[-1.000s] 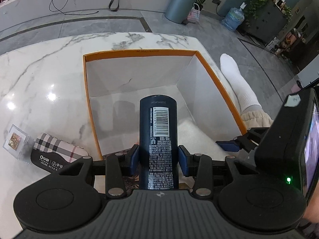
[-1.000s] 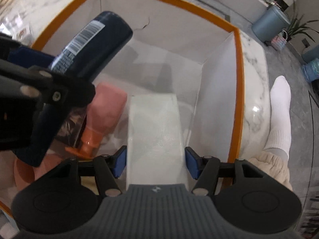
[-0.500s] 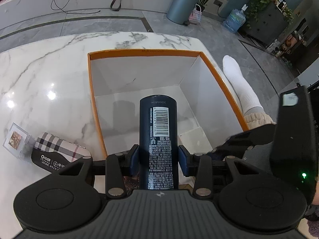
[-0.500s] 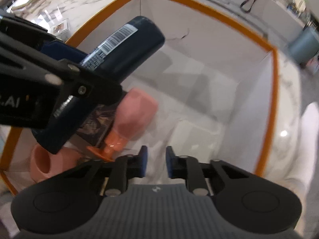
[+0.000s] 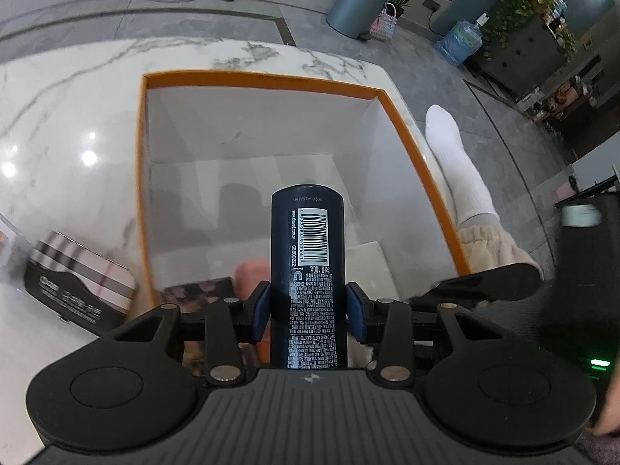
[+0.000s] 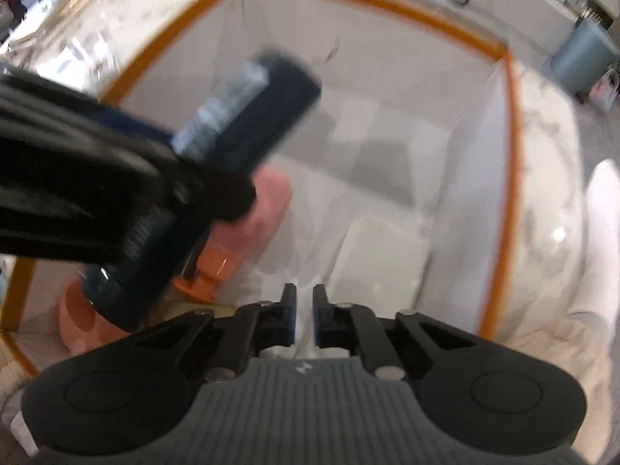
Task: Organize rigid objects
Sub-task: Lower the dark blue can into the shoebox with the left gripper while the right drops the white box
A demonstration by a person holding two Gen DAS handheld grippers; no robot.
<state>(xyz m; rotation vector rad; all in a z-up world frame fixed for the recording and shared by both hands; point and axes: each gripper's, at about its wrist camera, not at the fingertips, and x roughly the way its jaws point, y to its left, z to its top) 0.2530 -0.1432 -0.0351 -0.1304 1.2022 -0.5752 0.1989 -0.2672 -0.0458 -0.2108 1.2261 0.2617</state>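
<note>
A dark blue can (image 5: 308, 271) (barcode facing up) is clamped between the pads of the left gripper (image 5: 308, 310) and held over the orange-rimmed box (image 5: 263, 79). The right gripper (image 6: 304, 319) is closed on nothing; ahead of it, a white block (image 6: 381, 255) is seen on the box floor.

box (image 5: 263, 79) far half free (near end cluttered)

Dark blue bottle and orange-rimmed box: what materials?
Dark blue bottle: probably glossy plastic, perhaps coated metal; smooth sheen, text and barcode printed directly on it. Orange-rimmed box: looks like matte white cardboard; thin flat walls with a faint crease on the back wall.
</note>
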